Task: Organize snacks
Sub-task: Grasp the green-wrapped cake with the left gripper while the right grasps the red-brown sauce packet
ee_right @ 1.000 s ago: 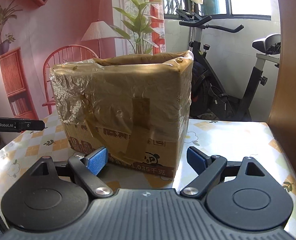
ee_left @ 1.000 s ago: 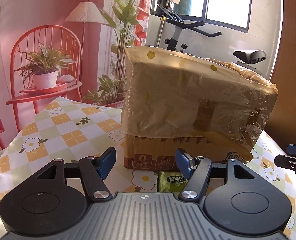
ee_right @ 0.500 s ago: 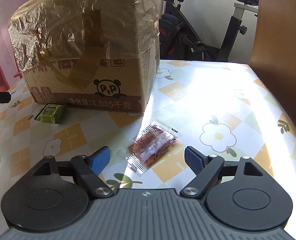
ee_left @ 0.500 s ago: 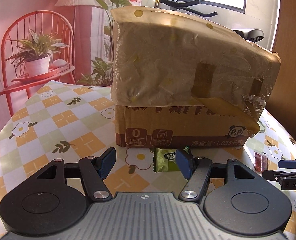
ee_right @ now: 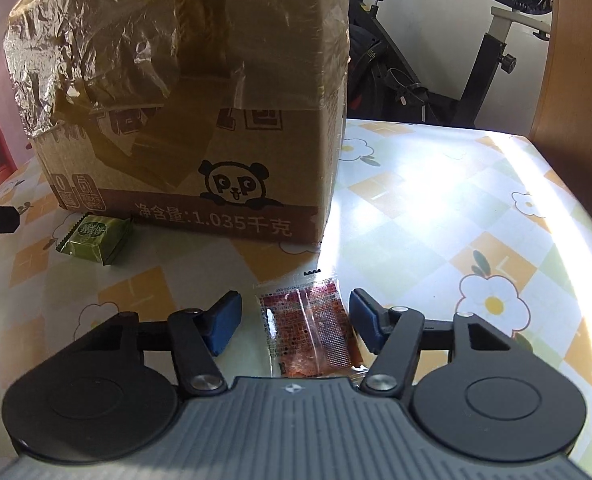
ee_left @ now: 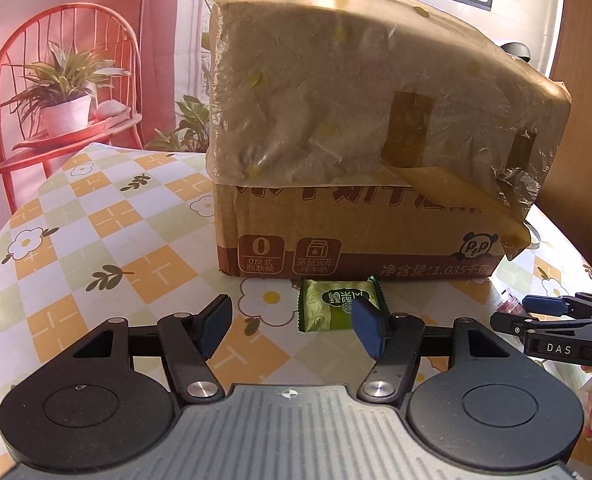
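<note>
Left wrist view: we see the left gripper point(ee_left: 291, 326) low over the table point(ee_left: 95, 240), jaws about half open with nothing between the pads. The green snack point(ee_left: 330, 308) lies flat on the checked cloth just in front of the box point(ee_left: 360, 152), touching or nearly touching its base; the right-hand pad overlaps the packet's near corner in the picture, but we can't tell if it touches. The box is cardboard, its upper part wrapped in crinkled film and tape. Far right, the right gripper point(ee_left: 536, 306) comes in from the edge, down near the table, with a bit of a hand behind it. A red chair point(ee_left: 55, 92) with a potted plant point(ee_left: 61, 92) stands behind the table. Right wrist view: we see the right gripper point(ee_right: 293, 320) with its jaws just closing in, partly open, the red snack point(ee_right: 310, 328) lying flat on the table between the pads; the right pad is at the packet's edge, the left pad stands clear of it, so no grip. The green snack point(ee_right: 93, 238) sits further left by the box point(ee_right: 183, 100) front. An exercise bike point(ee_right: 456, 60) stands behind the table point(ee_right: 456, 200).
</note>
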Motion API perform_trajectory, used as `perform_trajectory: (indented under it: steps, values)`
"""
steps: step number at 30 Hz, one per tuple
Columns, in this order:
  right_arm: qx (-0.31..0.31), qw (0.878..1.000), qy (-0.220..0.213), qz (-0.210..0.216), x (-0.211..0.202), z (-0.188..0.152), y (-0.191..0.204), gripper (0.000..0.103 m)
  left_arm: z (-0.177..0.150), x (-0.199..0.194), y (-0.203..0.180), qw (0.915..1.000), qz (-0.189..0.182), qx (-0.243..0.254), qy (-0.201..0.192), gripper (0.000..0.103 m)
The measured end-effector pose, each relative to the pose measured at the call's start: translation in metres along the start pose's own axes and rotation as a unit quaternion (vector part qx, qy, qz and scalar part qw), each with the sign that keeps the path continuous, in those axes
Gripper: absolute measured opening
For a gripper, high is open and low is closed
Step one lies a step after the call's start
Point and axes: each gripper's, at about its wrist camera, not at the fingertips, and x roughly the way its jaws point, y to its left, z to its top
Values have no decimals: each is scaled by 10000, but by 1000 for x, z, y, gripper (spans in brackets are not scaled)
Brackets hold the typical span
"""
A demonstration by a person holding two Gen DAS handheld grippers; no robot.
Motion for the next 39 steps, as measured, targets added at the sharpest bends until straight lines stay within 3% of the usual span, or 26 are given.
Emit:
perform_trajectory:
  steps: [6,9,22,30,34,39]
  values:
    - [-267,9996,-122,-61,-5,-11,4,62,0,14,-6,9998,-99,96,121,68]
    - [-162,9995,-228,-145,-6,-13,2,49,1,24,-10,9997,-135,60,204,68]
    - [-466,9980,-404,-145,-9,-21,14,44,8,78,-29,9979,-145,-110,619,69]
    - [-490,9979,-415,-125,-9,-22,13,44,6,90,-35,9990,-98,-8,429,77]
    - [-487,9979,-413,-122,-9,-21,13,44,3,88,-43,9990,-39,238,389,56]
    - [-485,9979,-415,-112,-8,-21,13,43,-6,74,-39,9990,-48,210,384,55]
